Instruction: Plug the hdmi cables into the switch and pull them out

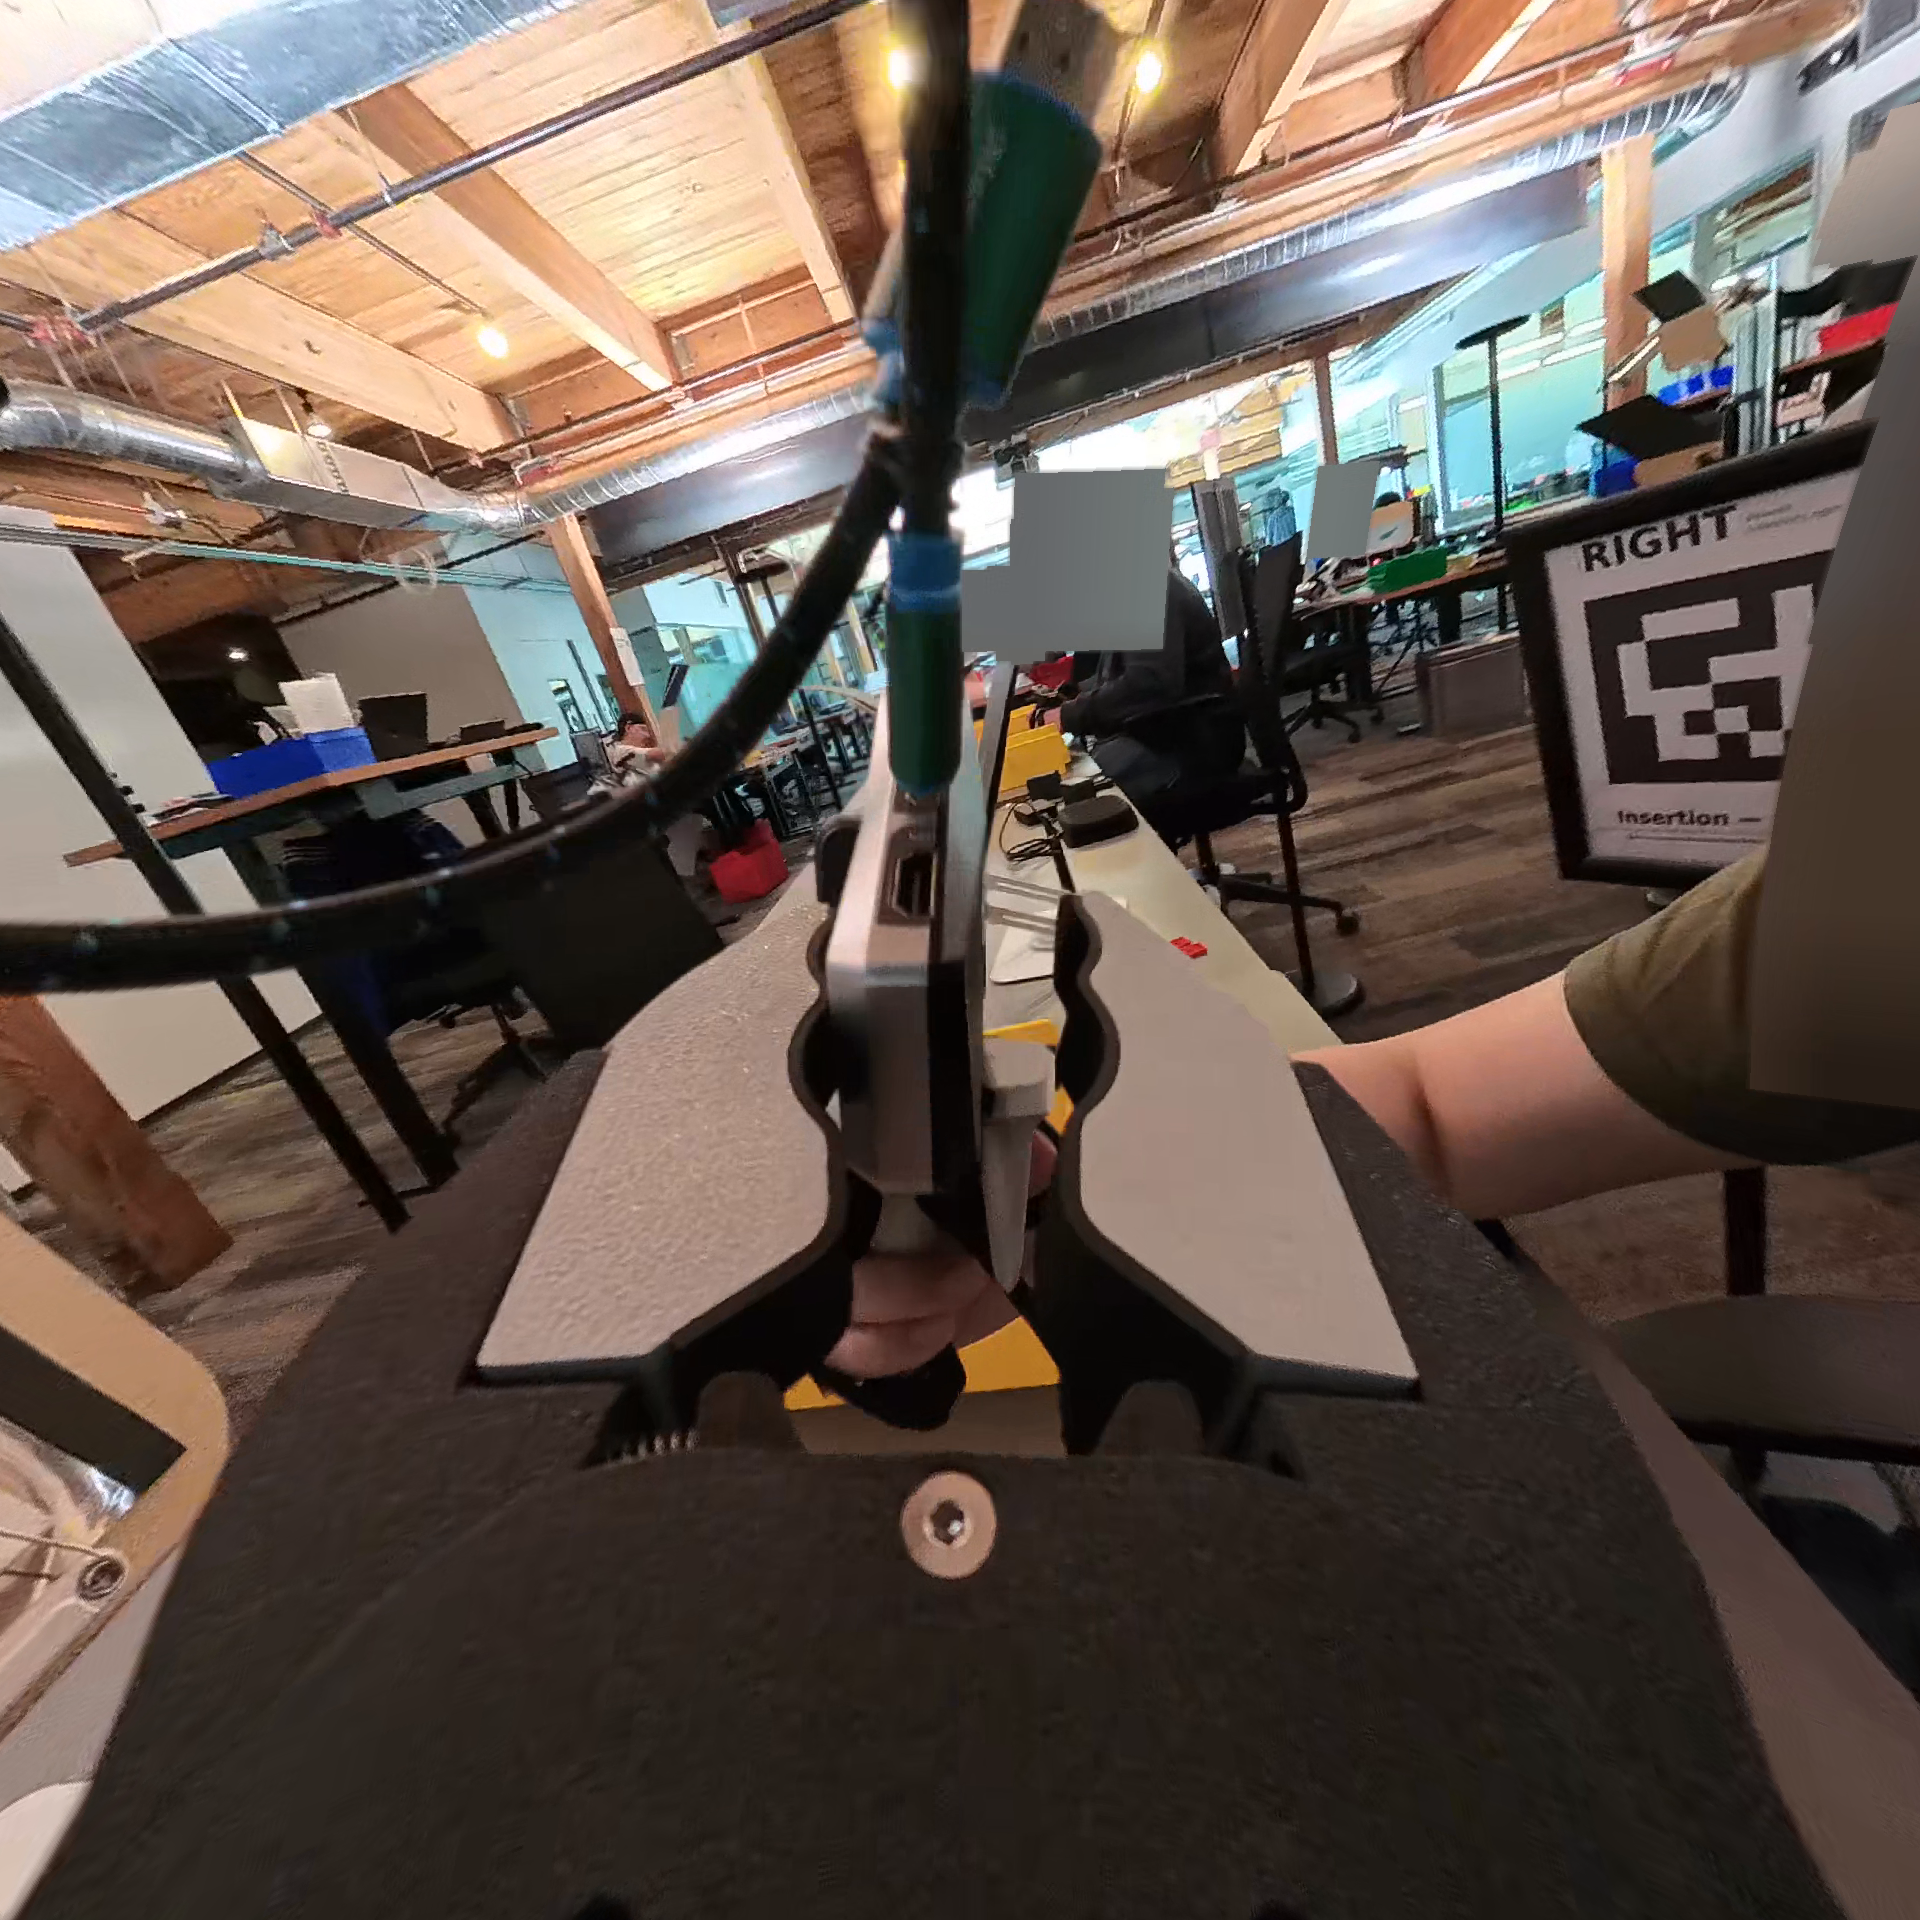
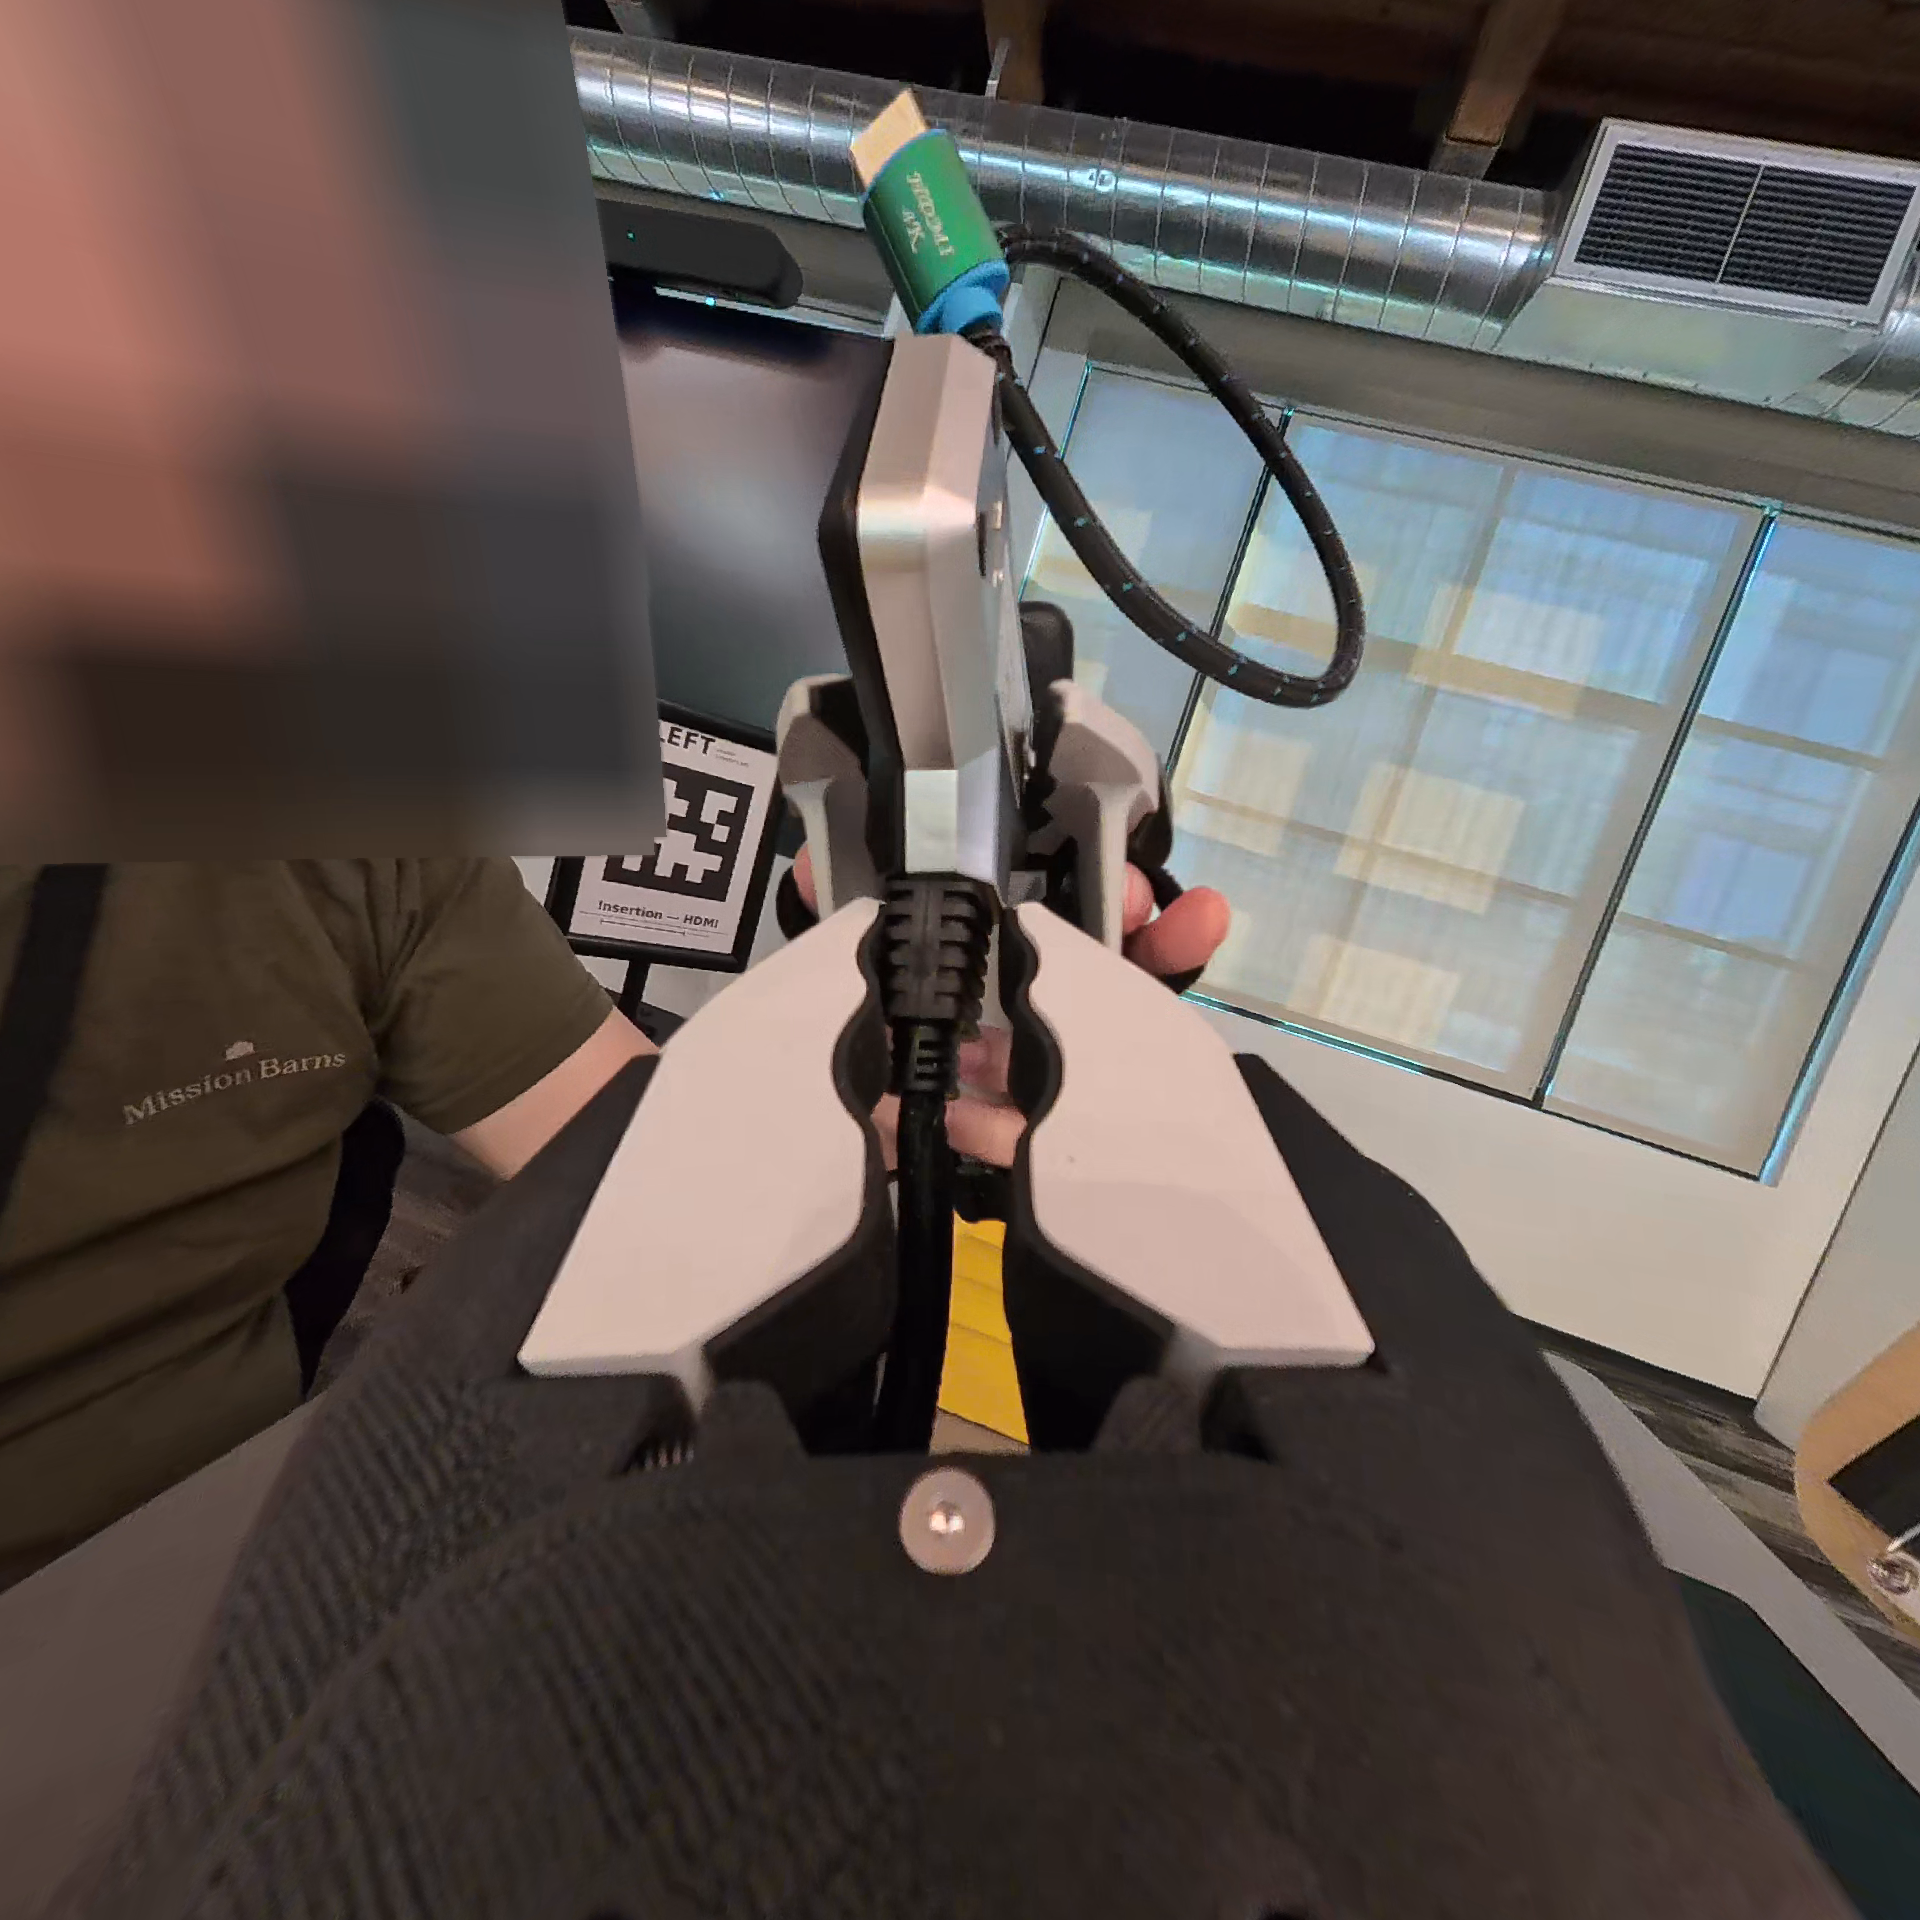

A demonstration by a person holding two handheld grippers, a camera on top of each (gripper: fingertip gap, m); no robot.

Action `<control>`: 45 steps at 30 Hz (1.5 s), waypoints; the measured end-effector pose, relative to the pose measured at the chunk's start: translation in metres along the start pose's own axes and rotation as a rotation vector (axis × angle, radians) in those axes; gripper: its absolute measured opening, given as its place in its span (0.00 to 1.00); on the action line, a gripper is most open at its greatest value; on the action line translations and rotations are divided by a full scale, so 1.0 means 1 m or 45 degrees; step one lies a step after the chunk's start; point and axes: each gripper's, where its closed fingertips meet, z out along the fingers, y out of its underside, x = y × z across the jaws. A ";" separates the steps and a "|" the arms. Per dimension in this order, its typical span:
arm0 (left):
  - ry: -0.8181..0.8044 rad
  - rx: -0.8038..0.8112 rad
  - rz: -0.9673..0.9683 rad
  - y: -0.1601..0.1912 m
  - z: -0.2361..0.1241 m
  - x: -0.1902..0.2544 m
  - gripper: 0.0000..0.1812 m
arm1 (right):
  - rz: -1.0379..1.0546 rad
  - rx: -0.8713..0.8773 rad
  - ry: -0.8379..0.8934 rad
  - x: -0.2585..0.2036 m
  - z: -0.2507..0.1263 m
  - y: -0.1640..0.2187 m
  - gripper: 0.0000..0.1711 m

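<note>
My left gripper (image 1: 951,956) is shut on the silver HDMI switch (image 1: 883,997) and holds it upright in the air. A green plug (image 1: 920,707) sits in the switch's far end, beside an empty port (image 1: 914,883). Its braided black cable (image 1: 468,883) loops round to a second green plug (image 1: 1029,239), which hangs free. In the right wrist view my right gripper (image 2: 940,925) is shut on a black HDMI plug (image 2: 930,956) pressed against the near end of the switch (image 2: 935,582); its metal tip is hidden. The free green plug (image 2: 925,229) points up with its gold tip bare.
The left gripper's fingers (image 2: 821,800) and a hand (image 2: 1174,925) show behind the switch. A person in an olive shirt (image 2: 208,1091) sits close on the left. Marker signs on stands (image 1: 1683,675) (image 2: 675,842) are nearby. Desks and chairs (image 1: 1257,790) fill the room behind. The tips of both grippers are at nearly the same place.
</note>
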 end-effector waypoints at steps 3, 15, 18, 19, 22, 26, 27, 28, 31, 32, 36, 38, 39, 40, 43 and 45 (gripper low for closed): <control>-0.010 -0.008 0.043 0.002 -0.001 0.002 0.17 | -0.031 -0.008 -0.012 -0.004 0.004 0.006 0.11; -0.188 -0.128 0.255 -0.004 -0.018 -0.014 0.12 | -0.337 -0.225 0.367 0.039 -0.013 0.018 0.28; -0.299 -0.254 0.331 0.002 -0.028 -0.029 0.12 | -0.415 -0.408 0.447 0.048 -0.015 0.022 0.28; -0.344 -0.305 0.368 0.005 -0.033 -0.036 0.12 | -0.439 -0.447 0.448 0.046 -0.013 0.021 0.28; -0.489 -0.449 0.510 0.015 -0.045 -0.056 0.12 | -0.550 -0.511 0.497 0.045 -0.008 0.008 0.28; -0.663 -0.698 0.765 0.033 -0.060 -0.079 0.12 | -0.497 -0.644 0.637 0.051 -0.010 -0.006 0.24; -0.697 -0.755 0.827 0.037 -0.063 -0.083 0.12 | -0.448 -0.692 0.672 0.051 -0.011 -0.008 0.24; -0.732 -0.805 0.884 0.041 -0.065 -0.088 0.12 | -0.393 -0.739 0.715 0.052 -0.012 -0.010 0.23; -0.811 -0.934 1.014 0.053 -0.071 -0.099 0.12 | -0.328 -0.807 0.867 0.052 -0.013 -0.023 0.25; -0.835 -0.970 1.052 0.056 -0.072 -0.102 0.12 | -0.328 -0.824 0.899 0.050 -0.012 -0.026 0.26; -0.910 -1.078 1.150 0.065 -0.077 -0.111 0.12 | -0.238 -0.942 1.031 0.051 -0.015 -0.014 0.30; -0.932 -1.126 1.162 0.070 -0.078 -0.114 0.12 | -0.219 -0.980 1.100 0.057 -0.019 -0.003 0.33; -0.943 -1.148 1.175 0.072 -0.078 -0.115 0.12 | -0.229 -0.982 1.122 0.061 -0.020 0.000 0.34; -0.949 -1.169 1.192 0.075 -0.079 -0.115 0.12 | -0.251 -0.985 1.145 0.064 -0.022 0.003 0.34; -0.913 -1.184 1.238 0.082 -0.072 -0.111 0.12 | -0.289 -1.026 1.140 0.071 -0.028 0.013 0.34; -0.898 -1.187 1.258 0.085 -0.067 -0.108 0.12 | -0.285 -1.059 1.117 0.073 -0.032 0.020 0.34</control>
